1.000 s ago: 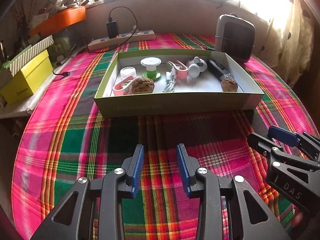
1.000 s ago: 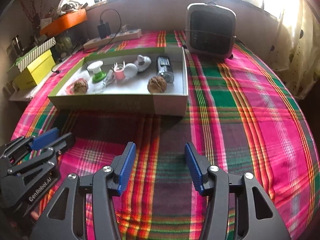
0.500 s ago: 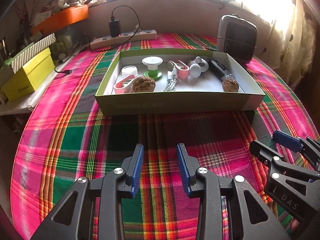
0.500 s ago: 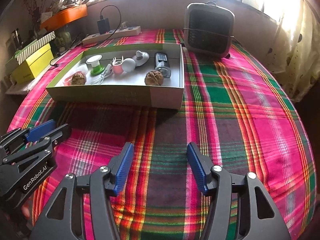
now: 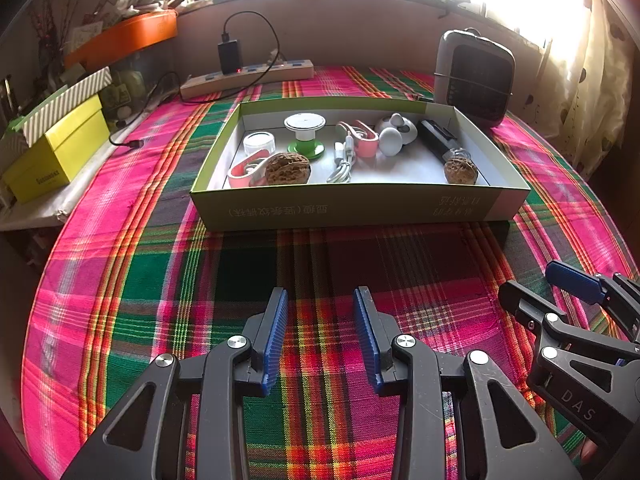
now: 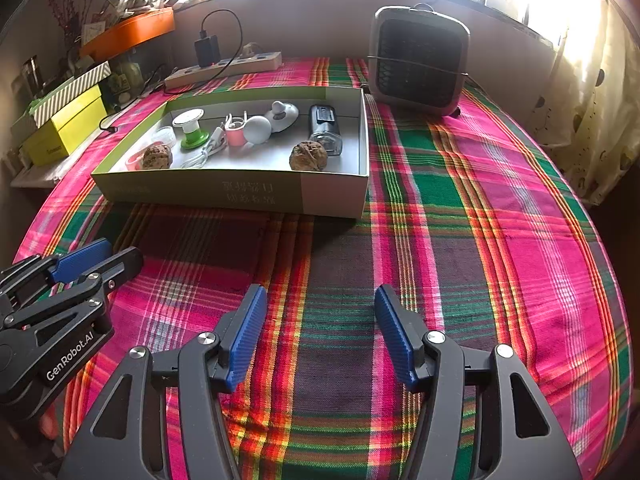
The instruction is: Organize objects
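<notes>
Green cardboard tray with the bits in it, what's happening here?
Nothing is being handled right now. A person holds both grippers over the pink-and-green plaid tablecloth, short of the shallow green cardboard tray. The left gripper is open and empty. The right gripper is also empty, its jaws having just been opening. The tray already holds two brown walnuts, a green-and-white spool, a white cable, a white ball and other small items.

cloth (image 5: 160,280): pink-green plaid | box (image 5: 360,208): green | claw pads (image 5: 276,340): probably blue
</notes>
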`<state>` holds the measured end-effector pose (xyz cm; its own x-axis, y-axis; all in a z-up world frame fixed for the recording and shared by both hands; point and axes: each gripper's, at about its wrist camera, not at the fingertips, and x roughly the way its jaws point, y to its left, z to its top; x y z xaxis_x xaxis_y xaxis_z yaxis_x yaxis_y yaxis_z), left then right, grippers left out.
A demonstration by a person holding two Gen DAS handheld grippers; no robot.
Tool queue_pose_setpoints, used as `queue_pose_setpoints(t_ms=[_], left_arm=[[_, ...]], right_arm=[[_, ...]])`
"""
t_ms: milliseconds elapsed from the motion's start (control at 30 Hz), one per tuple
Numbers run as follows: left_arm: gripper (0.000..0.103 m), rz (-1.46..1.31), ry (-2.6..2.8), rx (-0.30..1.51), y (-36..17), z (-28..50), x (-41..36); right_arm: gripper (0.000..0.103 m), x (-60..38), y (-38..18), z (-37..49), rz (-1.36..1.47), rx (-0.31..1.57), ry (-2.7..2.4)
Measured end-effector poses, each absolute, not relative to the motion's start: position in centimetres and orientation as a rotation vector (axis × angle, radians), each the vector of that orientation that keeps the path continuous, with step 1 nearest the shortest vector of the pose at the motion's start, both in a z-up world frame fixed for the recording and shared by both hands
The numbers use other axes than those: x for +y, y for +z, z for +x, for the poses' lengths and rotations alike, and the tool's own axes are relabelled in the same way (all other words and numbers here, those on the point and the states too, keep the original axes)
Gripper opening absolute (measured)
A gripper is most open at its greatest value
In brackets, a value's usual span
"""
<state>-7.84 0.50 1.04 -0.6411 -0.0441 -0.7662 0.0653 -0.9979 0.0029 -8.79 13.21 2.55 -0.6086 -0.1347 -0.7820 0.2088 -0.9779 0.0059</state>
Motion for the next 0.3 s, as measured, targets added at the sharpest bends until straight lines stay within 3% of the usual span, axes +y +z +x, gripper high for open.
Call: queue_pose_setpoints(t_ms=[300], left_arm=[[0.032, 1.303, -2.792, 0.039, 1.01, -7.83, 0.47]], right_arm=[[0.057, 13.17, 2.56, -8.79, 1.280, 0.127, -2.655]])
